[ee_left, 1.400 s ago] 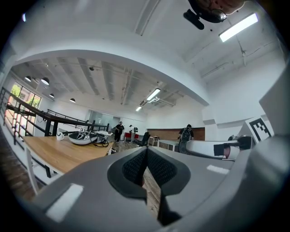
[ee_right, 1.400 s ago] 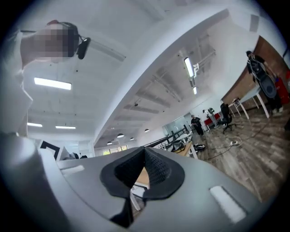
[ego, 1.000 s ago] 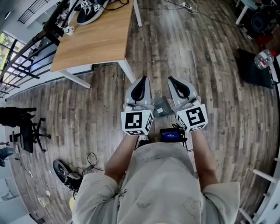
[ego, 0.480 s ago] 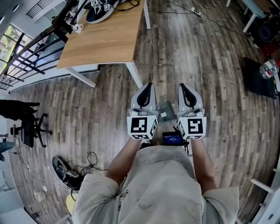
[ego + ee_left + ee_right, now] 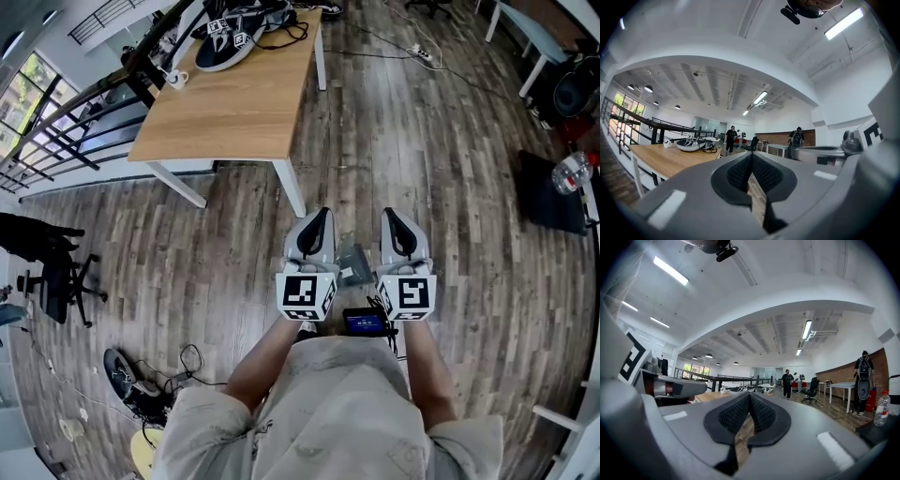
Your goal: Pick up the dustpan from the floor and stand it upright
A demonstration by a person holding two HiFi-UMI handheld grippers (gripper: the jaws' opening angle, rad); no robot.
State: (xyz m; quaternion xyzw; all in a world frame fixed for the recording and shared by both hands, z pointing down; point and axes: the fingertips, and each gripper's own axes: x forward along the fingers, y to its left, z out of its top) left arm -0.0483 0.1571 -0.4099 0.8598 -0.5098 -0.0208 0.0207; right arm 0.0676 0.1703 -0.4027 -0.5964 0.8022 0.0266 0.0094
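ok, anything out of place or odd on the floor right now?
Two things. A grey thing, likely the dustpan, sits on the floor between the left gripper and the right gripper, both of which are shut and empty. From above I can't tell whether it is flat or upright. Loose cables lie tangled at lower left.

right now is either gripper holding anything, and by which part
Nothing is held: left gripper and right gripper are both shut, jaws together and empty.
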